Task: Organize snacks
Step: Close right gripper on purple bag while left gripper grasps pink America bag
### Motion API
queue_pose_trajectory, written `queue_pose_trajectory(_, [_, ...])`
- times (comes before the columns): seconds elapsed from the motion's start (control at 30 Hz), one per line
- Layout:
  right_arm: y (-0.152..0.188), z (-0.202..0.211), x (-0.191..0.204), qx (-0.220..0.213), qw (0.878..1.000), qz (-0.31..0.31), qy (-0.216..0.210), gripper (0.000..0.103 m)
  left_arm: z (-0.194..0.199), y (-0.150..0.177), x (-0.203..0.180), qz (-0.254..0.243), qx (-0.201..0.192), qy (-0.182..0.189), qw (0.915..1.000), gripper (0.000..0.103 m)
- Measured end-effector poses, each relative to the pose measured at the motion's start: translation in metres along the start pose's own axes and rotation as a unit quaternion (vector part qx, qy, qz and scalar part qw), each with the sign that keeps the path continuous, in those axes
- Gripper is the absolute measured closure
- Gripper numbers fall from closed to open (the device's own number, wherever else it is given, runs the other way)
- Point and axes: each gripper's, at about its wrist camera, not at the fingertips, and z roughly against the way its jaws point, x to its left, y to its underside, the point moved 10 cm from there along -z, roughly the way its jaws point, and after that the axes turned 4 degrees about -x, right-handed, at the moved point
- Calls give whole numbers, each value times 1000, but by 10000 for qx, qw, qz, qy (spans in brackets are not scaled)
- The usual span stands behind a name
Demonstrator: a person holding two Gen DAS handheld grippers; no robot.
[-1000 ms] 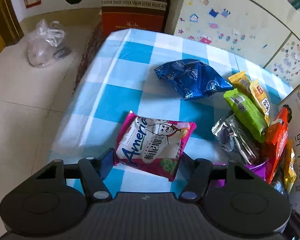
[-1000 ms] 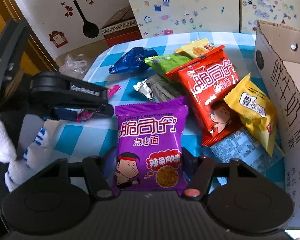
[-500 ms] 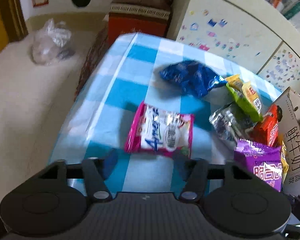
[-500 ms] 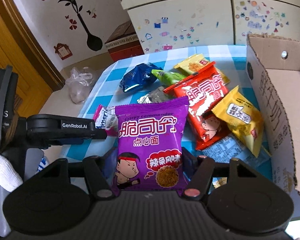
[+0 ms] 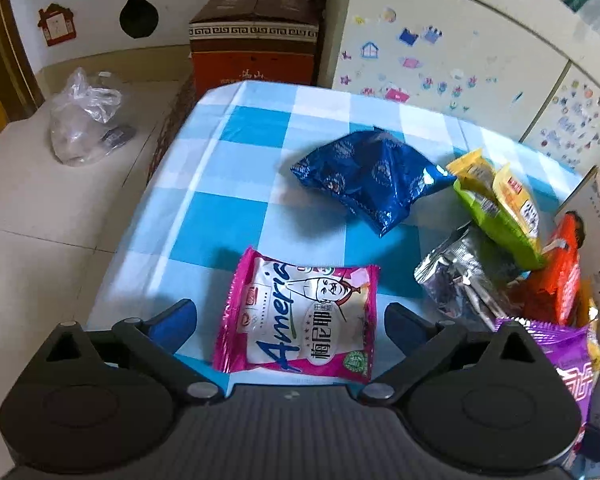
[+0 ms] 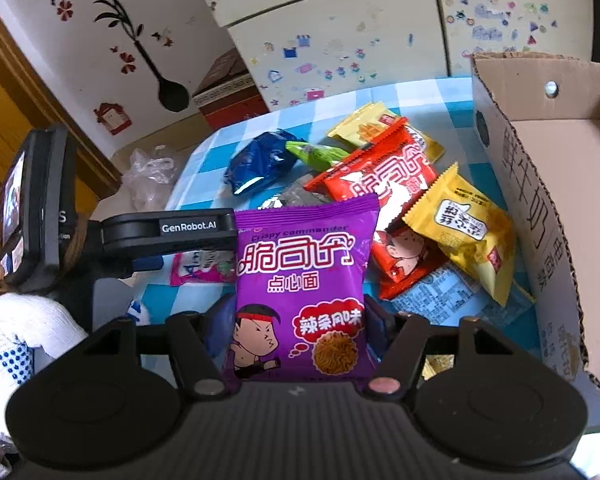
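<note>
Purple foil stands upright between the closed jaws of the right gripper (image 6: 298, 320), the purple packet (image 6: 302, 280) pinched for the cardboard box (image 6: 540, 200) to its right, while the left gripper (image 5: 290, 322), spread wide and empty, straddles the pink packet (image 5: 300, 316) flat on the checked cloth (image 5: 236, 208).

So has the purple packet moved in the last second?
Yes. The right gripper has lifted the purple packet off the table; it now overlaps the red packet behind.
</note>
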Motion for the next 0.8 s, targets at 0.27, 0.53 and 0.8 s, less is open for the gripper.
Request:
queue_pose_trajectory(0.27, [-1,-8,-7,100,9997,-200,49,37,1,3,-10,-282,-191,35,9994,26])
queue_pose_trajectory(0.53, [-3,-4,-3,44,9999,-133,-1,37,22,7,-7,-7,-316,164,9994,38])
queue_pose_trajectory(0.8, [-4,6,5,-41,9999,-23,-151,37,54,17,8,188,-547,68,9983,38])
